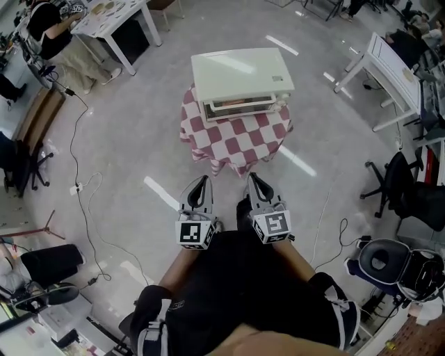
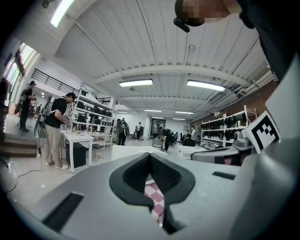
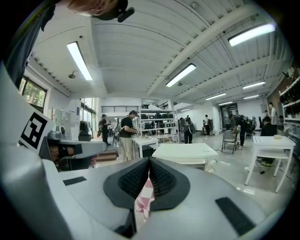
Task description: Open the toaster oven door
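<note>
A cream toaster oven (image 1: 242, 78) sits on a small table under a red-and-white checked cloth (image 1: 236, 138), its glass door (image 1: 240, 106) closed and facing me. My left gripper (image 1: 199, 186) and right gripper (image 1: 254, 182) are held side by side just short of the cloth's near edge, both shut with nothing between the jaws. In the left gripper view the oven (image 2: 129, 151) shows beyond the closed jaws of the left gripper (image 2: 151, 159). From the right gripper view the oven (image 3: 186, 153) lies ahead of the right gripper (image 3: 150, 164).
White tables stand at the back left (image 1: 118, 21) and right (image 1: 386, 66). An office chair (image 1: 407, 191) is on the right and cables (image 1: 83, 201) trail over the floor on the left. People stand at tables and shelves in the background (image 2: 58, 131).
</note>
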The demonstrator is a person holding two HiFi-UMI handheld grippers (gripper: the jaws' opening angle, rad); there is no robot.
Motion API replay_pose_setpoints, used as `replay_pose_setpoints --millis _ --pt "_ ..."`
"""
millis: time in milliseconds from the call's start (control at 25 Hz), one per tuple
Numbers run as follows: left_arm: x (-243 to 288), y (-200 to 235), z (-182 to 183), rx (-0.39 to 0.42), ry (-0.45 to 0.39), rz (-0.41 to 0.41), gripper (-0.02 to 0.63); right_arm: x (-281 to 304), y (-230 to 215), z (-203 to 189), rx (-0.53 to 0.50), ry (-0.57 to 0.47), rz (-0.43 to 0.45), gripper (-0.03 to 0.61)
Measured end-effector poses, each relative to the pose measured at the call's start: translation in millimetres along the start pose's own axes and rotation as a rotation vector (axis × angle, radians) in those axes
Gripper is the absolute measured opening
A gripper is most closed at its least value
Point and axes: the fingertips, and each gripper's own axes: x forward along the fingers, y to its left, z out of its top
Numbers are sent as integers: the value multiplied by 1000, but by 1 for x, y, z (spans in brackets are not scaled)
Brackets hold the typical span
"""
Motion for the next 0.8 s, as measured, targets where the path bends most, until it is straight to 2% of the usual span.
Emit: replay_pose_setpoints --millis 200,480,800 --pt "64 -4 10 -24 3 53 8 38 -44 17 -31 2 88 26" --pt "133 2 12 -101 21 130 8 73 -101 30 -51 -2 151 26" --pt "178 33 5 -164 50 177 8 104 -124 38 -57 -2 161 26"
